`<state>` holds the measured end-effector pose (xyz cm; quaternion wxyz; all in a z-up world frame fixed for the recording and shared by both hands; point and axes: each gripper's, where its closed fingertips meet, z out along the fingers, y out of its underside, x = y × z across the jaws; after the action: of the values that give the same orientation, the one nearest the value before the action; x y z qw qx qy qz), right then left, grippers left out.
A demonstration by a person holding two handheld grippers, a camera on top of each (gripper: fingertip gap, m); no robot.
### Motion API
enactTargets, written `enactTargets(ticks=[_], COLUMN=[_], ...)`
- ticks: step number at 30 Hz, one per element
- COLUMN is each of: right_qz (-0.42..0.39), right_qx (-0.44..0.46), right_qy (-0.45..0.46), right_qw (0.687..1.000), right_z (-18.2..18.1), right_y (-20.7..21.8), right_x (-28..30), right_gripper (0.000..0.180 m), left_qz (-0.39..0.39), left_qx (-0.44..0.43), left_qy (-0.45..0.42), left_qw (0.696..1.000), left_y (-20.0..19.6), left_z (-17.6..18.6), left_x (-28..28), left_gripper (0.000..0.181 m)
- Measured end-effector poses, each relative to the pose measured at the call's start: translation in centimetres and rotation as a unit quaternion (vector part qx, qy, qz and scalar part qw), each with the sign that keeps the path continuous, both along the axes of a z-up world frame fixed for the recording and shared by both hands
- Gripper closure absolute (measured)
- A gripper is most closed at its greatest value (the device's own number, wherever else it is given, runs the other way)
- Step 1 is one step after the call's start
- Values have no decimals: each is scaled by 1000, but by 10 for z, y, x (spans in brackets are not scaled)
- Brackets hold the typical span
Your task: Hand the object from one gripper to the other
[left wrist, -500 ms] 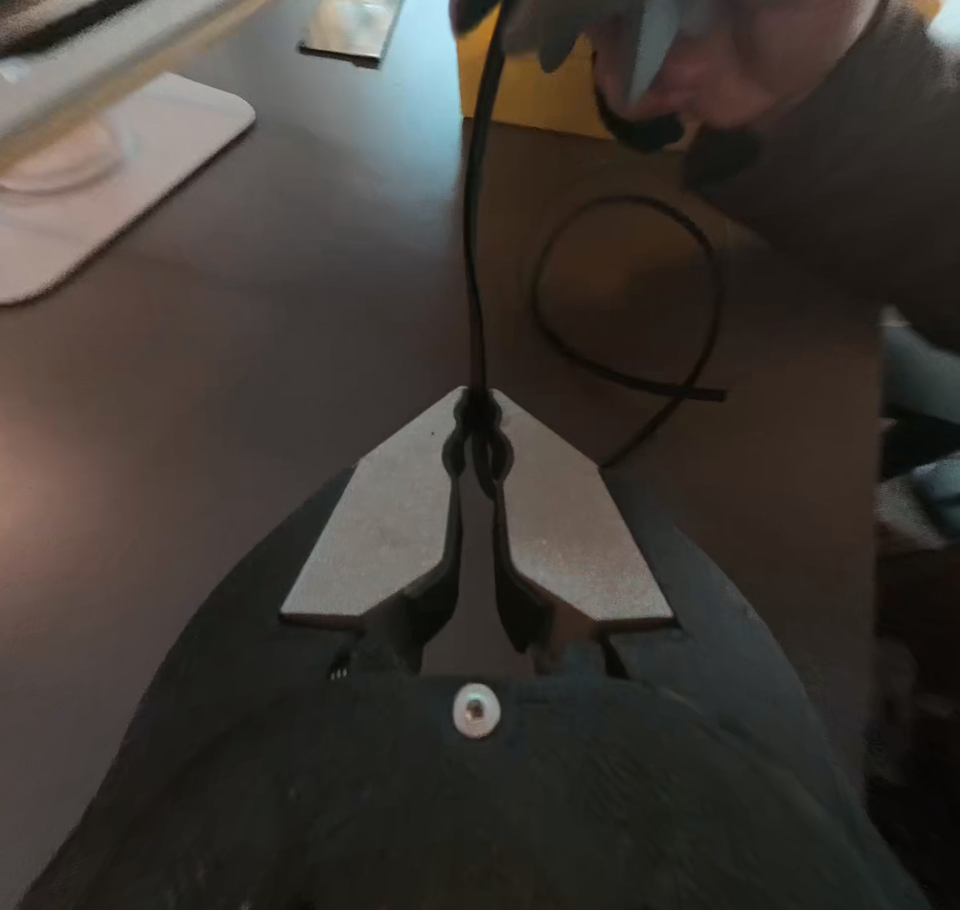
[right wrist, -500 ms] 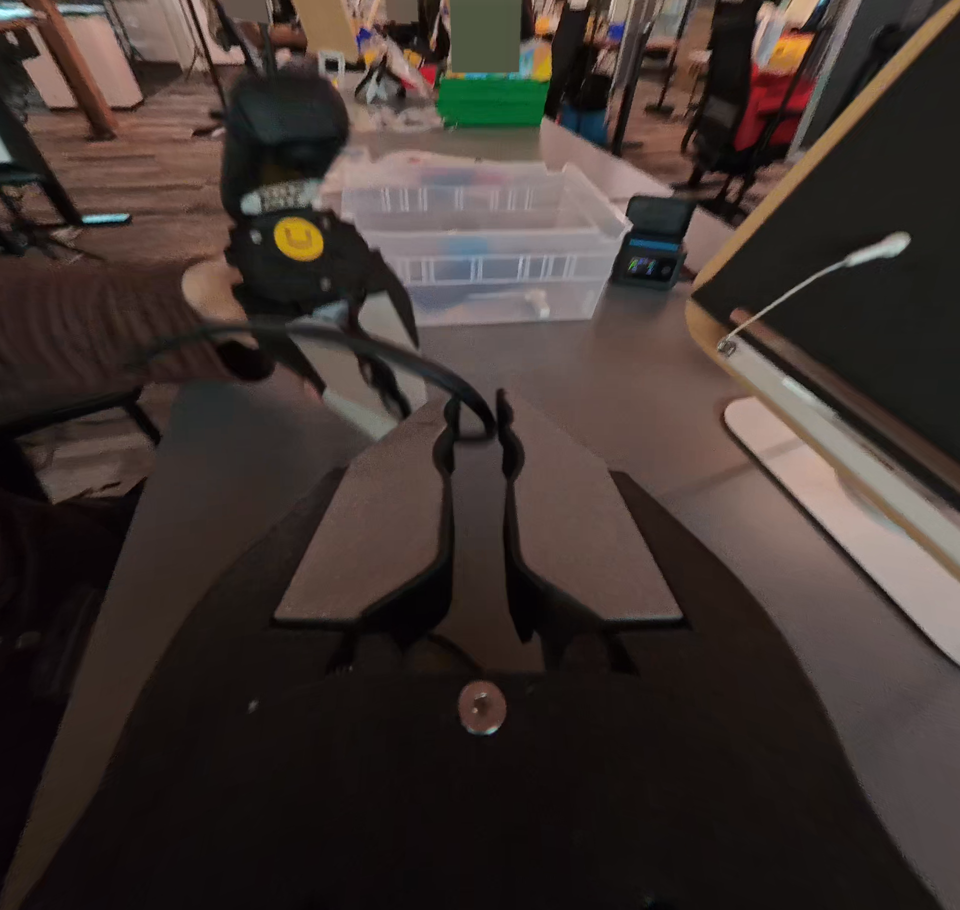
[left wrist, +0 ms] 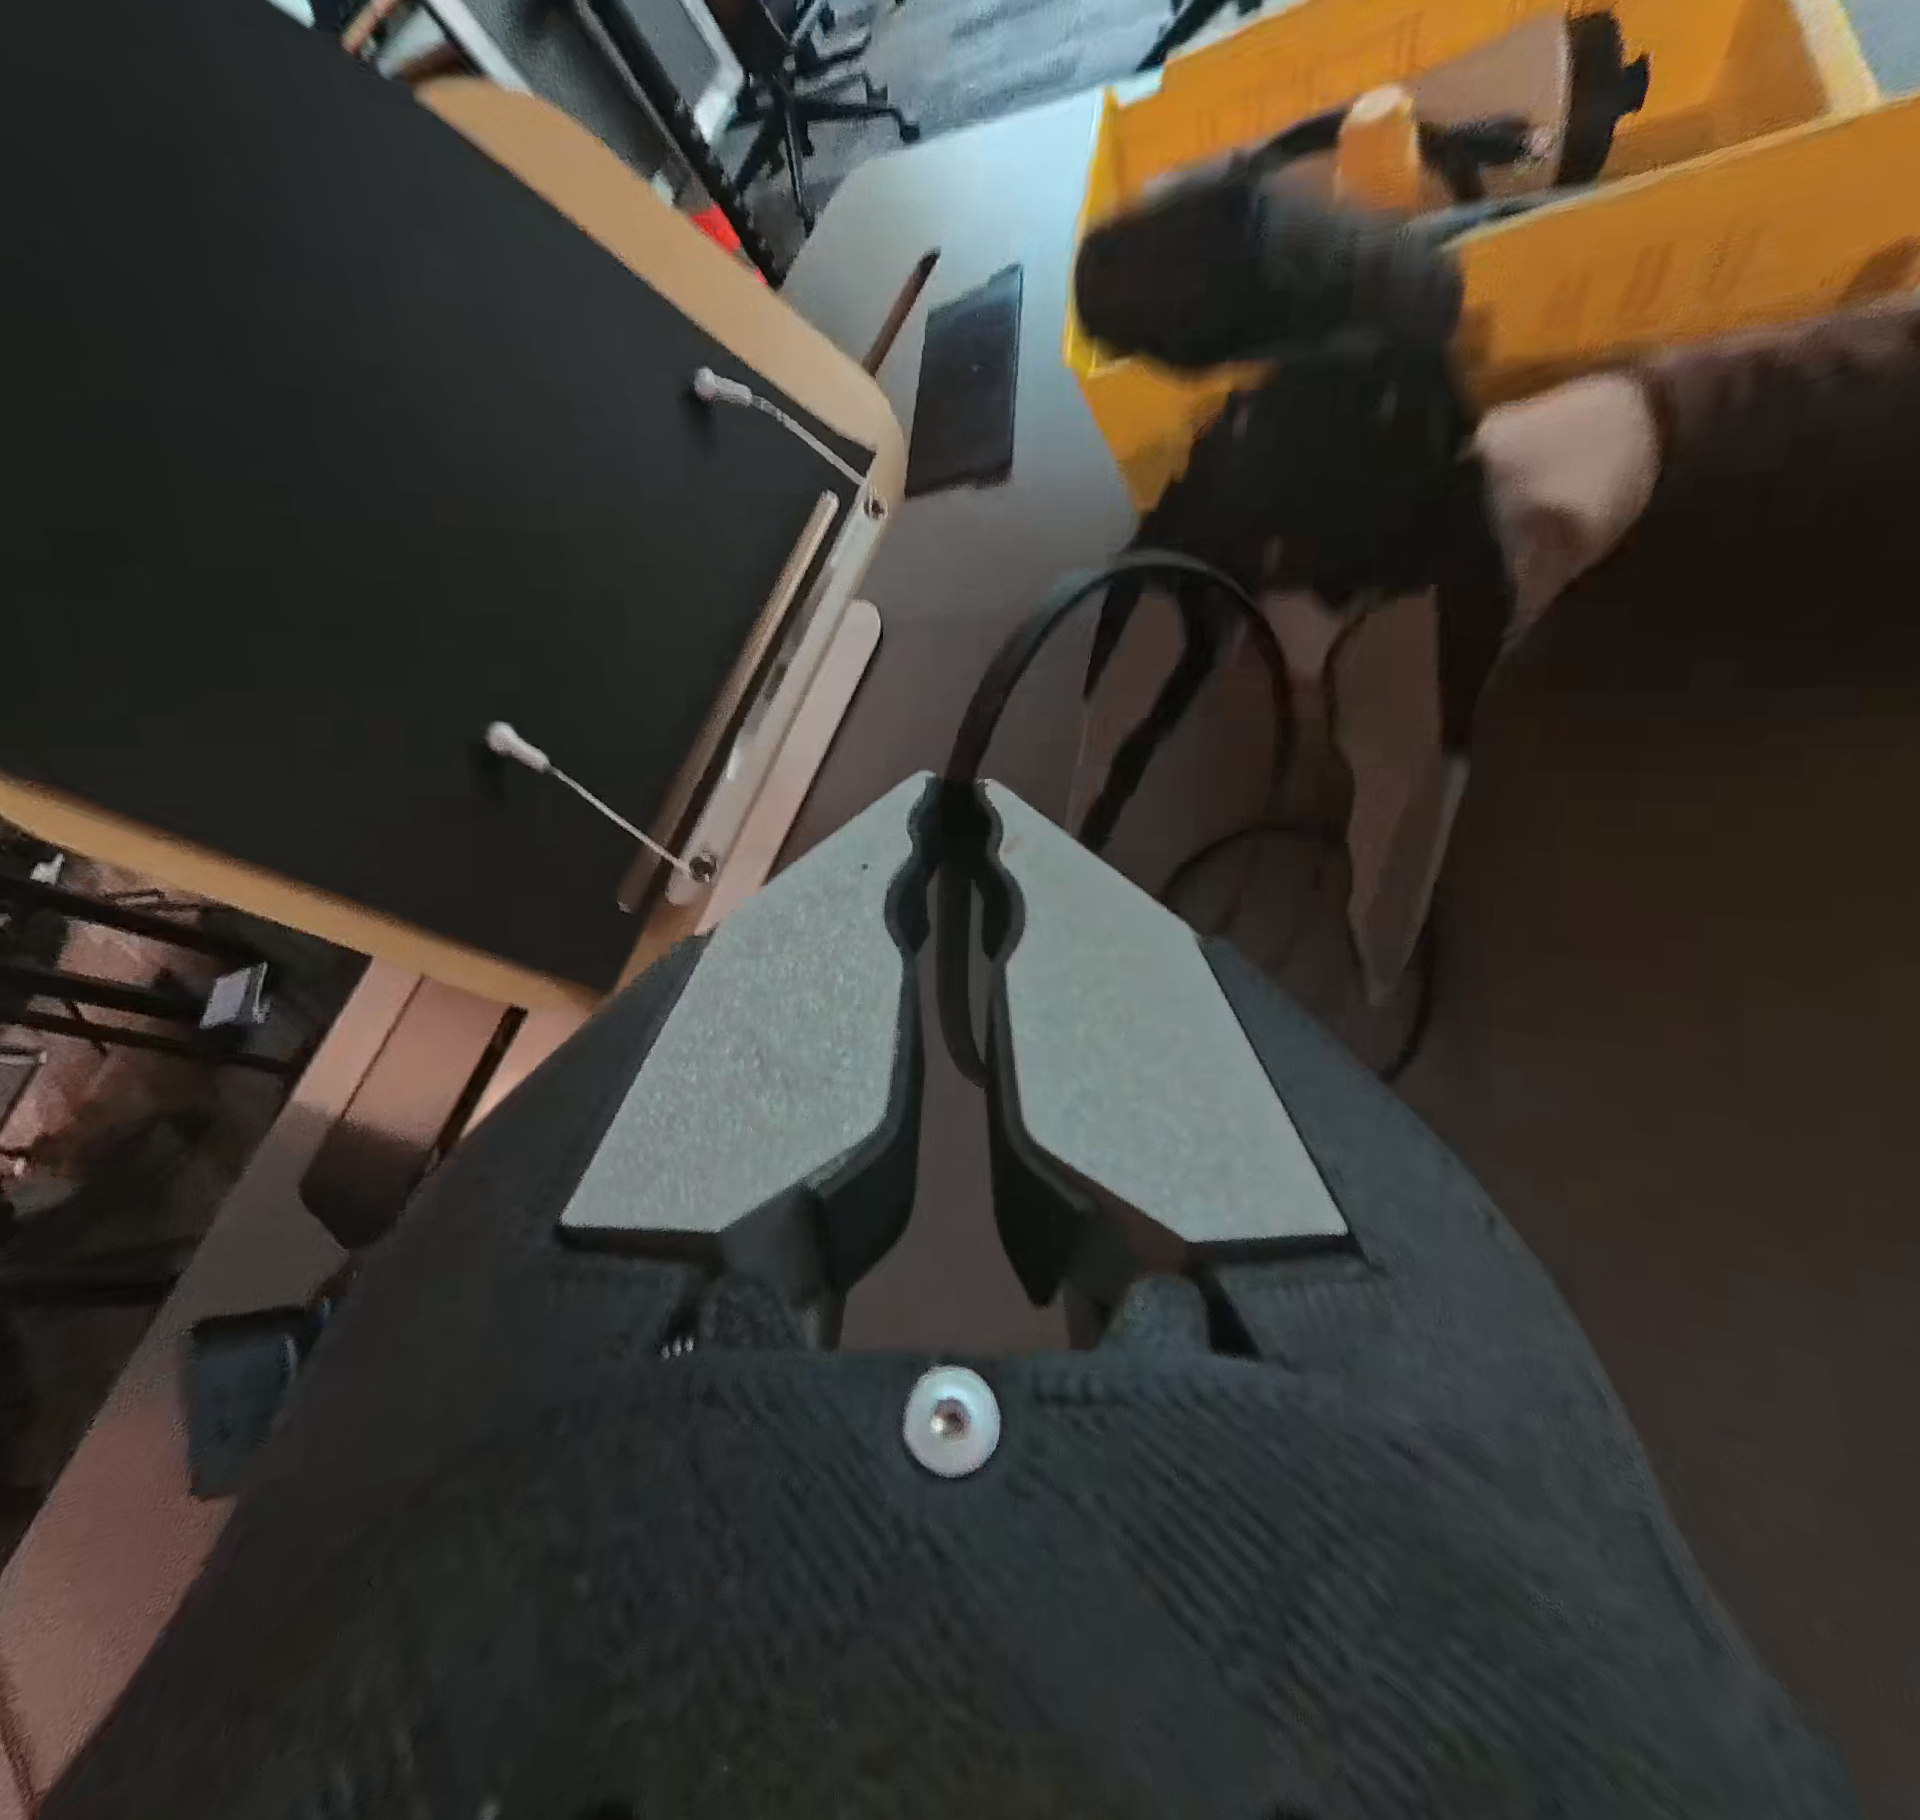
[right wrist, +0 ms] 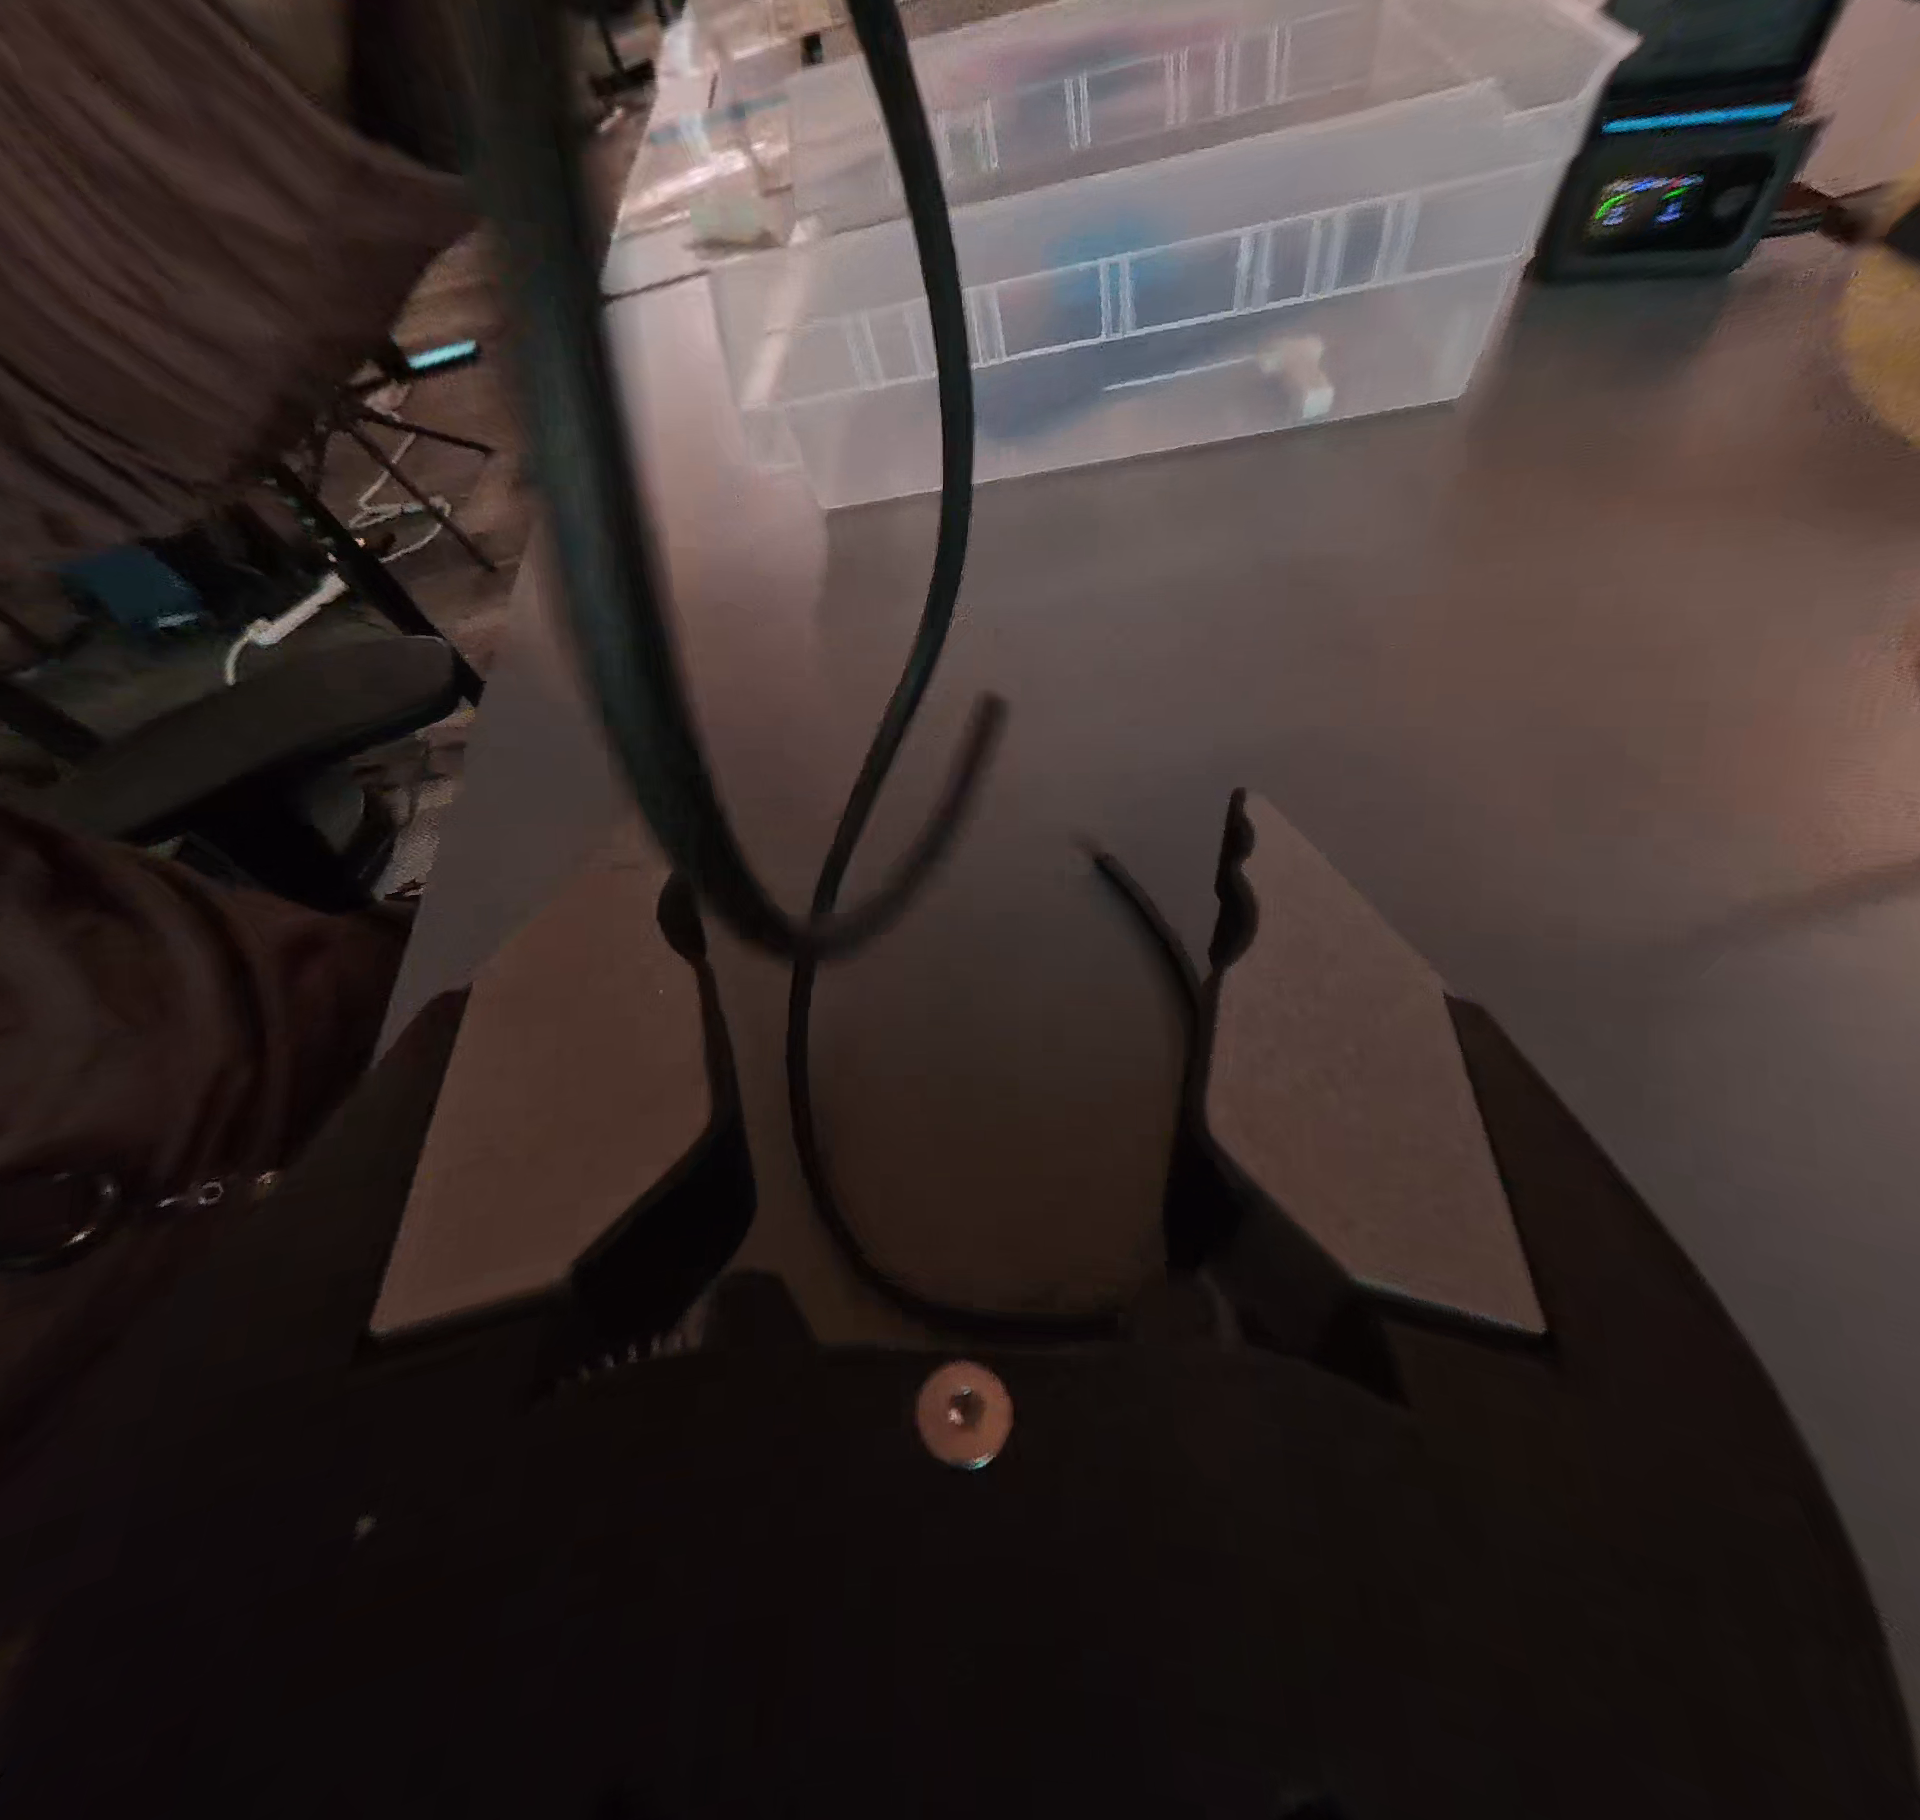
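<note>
1. I am keeping the left hand-held gripper (left wrist: 958, 802) closed, its jaws pinching the black cable (left wrist: 1049, 627) at the very tips, so the object is sitting in the left one.
2. I am holding the right hand-held gripper (right wrist: 956, 866) wide open; the cable (right wrist: 935, 336) is hanging between its spread jaws and touching neither pad, as far as I can tell.
3. I judge that this spacing is letting the cable drop free of the right side, so the transfer looks complete.
4. The cable is thin, rubbery and limp, curling into a loop above the left tips.
5. The jaw plates are flat and matte grey, with scalloped black inner edges.
6. The bench (right wrist: 1351, 648) is lying smooth and dark beyond, carrying a clear plastic bin (right wrist: 1195, 212).
</note>
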<state>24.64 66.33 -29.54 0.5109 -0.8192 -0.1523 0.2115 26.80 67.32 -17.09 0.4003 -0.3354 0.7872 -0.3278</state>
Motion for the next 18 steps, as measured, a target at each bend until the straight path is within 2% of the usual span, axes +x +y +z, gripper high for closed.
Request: enactTargets(ticks=[1,3,4,6,7,10,15,18], right_qz=[11,32,40,20,7,-20,-91,-84], right_qx=[-6,-3,-8,-24,-27,-11,76,111], right_qy=[4,14,5,-65,-82,-56,-22,5], right_qw=[1000,999,999,997,996,998,993,990], right_z=[-4,-6,-9,-21,-23,-6,51,82], right_y=[5,12,14,18,19,16,7,-4], right_x=[-10,-29,-35,-27,-21,-7,30,33], right_gripper=[81,83,95,177,179,179,179,179], left_qz=[-6,-14,-17,-25,-29,-39,-26,-7], left_qx=[-3,-3,-1,-8,-18,-58,-106,-149], left_qy=[-9,-25,-32,-39,-41,-51,-73,-53], left_qw=[1000,1000,999,999,999,996,991,987], left_y=[-5,-14,-18,-26,-29,-36,-37,-31], left_z=[8,22,27,34,35,37,30,4], left_x=[0,-1,-3,-7,-10,-23,-57,-74], left_gripper=[179,180,180,180,180,170,152,139])
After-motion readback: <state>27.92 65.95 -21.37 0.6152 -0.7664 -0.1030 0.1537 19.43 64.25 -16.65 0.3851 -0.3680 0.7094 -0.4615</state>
